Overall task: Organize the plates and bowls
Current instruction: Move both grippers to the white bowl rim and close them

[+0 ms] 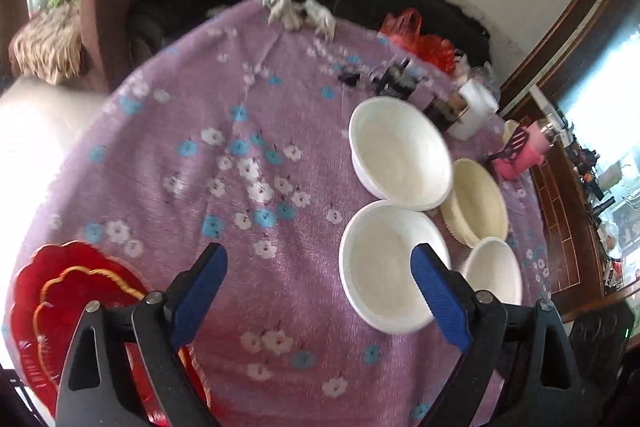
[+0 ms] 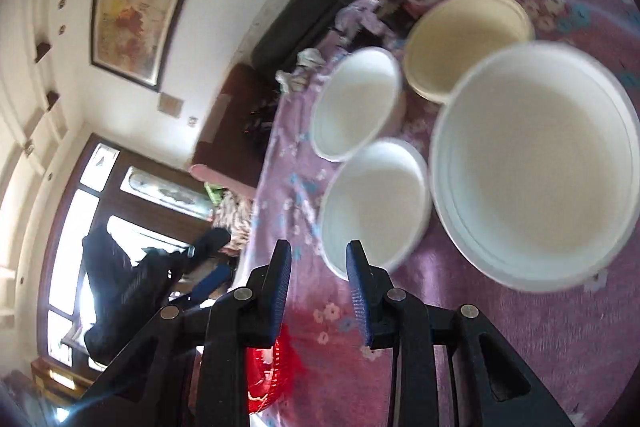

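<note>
Four bowls (image 1: 394,265) sitting close together on the tabletop (image 1: 208,187), red plates (image 1: 72,291) apart at the near left. Left gripper (image 1: 318,263) fingers wide apart, right gripper (image 2: 318,259) fingers partly apart, both empty. Best to pinch one rim gently, lift straight, nest slowly.

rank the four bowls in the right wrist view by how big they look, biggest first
1. Nearest white bowl, far the largest, though it sits closest to the camera, so its true size is unsure.
2. Front white bowl, far white bowl and cream bowl look about alike; no firm order.
</note>
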Demonstrator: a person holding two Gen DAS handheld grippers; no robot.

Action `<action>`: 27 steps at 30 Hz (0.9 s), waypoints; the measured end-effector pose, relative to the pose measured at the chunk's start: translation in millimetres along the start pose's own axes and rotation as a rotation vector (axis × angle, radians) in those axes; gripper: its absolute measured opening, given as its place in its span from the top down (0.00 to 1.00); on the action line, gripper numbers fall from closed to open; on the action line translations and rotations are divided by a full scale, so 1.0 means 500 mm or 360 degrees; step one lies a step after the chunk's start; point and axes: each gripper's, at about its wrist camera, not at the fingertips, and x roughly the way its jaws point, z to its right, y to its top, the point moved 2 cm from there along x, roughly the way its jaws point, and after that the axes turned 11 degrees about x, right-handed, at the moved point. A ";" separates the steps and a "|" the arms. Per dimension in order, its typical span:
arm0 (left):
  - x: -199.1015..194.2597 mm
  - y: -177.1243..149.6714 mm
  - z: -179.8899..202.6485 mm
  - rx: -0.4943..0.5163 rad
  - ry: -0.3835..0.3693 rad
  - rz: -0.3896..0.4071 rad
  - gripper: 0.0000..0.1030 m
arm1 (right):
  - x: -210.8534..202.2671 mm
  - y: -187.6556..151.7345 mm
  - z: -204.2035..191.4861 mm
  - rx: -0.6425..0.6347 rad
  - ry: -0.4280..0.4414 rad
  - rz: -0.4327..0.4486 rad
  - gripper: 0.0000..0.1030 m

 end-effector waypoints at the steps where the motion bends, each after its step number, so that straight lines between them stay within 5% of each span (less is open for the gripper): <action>1: 0.021 0.005 -0.004 -0.0004 -0.0016 -0.0039 0.10 | 0.007 -0.004 0.011 0.0030 -0.0024 0.0001 0.70; 9: 0.117 0.023 -0.033 -0.0083 -0.0246 -0.0310 0.10 | 0.030 -0.004 0.062 0.0174 -0.0080 -0.0020 0.70; 17: 0.151 0.016 -0.020 -0.0031 -0.0308 -0.0402 0.10 | 0.038 0.004 0.082 0.0252 -0.0095 0.0007 0.65; 27: 0.161 0.032 0.008 0.0015 -0.0431 -0.0360 0.10 | 0.042 0.008 0.086 0.0314 -0.0093 0.0035 0.63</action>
